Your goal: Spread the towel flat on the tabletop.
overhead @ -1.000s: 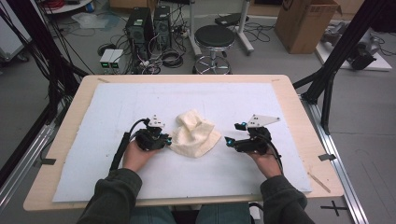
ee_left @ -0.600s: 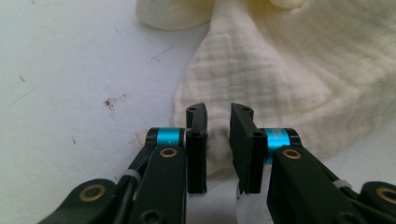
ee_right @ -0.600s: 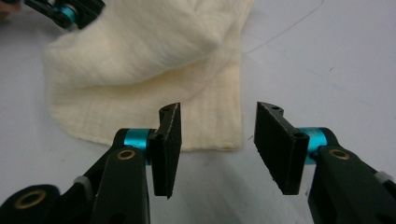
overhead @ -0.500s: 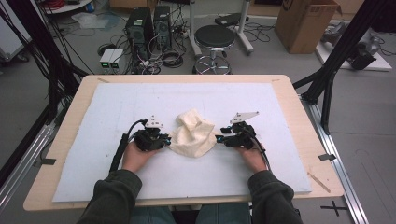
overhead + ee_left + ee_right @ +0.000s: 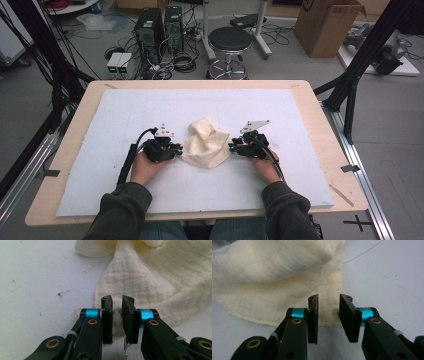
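Note:
A crumpled cream cloth (image 5: pixel 207 142) lies in the middle of the white mat. My left gripper (image 5: pixel 179 149) is at the cloth's left edge. In the left gripper view its jaws (image 5: pixel 117 302) stand close together, pinching a corner of the cloth (image 5: pixel 150 285), with a small white tag below them. My right gripper (image 5: pixel 231 147) is at the cloth's right edge. In the right gripper view its jaws (image 5: pixel 328 301) stand apart on either side of the cloth's hem (image 5: pixel 274 285), not closed on it.
The white mat (image 5: pixel 150 105) covers most of the wooden table (image 5: pixel 65 150). Beyond the far edge are a black stool (image 5: pixel 230 40), computer cases, cables and a cardboard box (image 5: pixel 330 25). Black frame poles (image 5: pixel 350 85) stand at both sides.
My right gripper has moved left across the mat up to the cloth's right edge. My left gripper has stayed at the cloth's left edge.

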A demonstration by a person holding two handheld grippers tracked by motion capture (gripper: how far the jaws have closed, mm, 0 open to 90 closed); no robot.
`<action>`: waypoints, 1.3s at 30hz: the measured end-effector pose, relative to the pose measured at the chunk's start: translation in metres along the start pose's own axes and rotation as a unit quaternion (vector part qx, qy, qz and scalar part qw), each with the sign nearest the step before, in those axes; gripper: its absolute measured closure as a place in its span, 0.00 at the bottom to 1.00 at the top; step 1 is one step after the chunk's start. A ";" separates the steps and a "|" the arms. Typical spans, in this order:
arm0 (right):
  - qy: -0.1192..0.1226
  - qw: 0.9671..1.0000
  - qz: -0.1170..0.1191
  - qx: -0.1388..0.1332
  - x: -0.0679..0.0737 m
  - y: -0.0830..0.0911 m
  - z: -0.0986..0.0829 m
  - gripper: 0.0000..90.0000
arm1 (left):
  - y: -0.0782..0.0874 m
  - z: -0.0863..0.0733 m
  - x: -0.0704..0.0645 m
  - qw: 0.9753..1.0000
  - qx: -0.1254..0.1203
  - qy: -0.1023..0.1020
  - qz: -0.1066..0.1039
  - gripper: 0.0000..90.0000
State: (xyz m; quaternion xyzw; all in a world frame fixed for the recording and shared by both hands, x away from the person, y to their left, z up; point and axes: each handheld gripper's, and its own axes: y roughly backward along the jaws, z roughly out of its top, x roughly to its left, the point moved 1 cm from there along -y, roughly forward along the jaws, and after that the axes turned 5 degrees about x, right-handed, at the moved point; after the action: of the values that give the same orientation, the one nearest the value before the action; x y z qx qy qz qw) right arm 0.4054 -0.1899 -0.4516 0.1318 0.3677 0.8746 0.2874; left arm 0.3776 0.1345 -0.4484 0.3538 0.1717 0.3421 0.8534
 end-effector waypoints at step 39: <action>-0.002 0.999 0.031 -0.011 0.000 0.031 -0.002 0.96 | 0.025 -0.006 -0.006 1.000 -0.009 -0.011 -0.016 0.98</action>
State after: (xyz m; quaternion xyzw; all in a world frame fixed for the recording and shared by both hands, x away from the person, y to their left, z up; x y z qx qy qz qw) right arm 0.3917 -0.2082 -0.4304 0.1415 0.3528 0.8869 0.2625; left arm 0.3589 0.1462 -0.4343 0.3467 0.1644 0.3260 0.8640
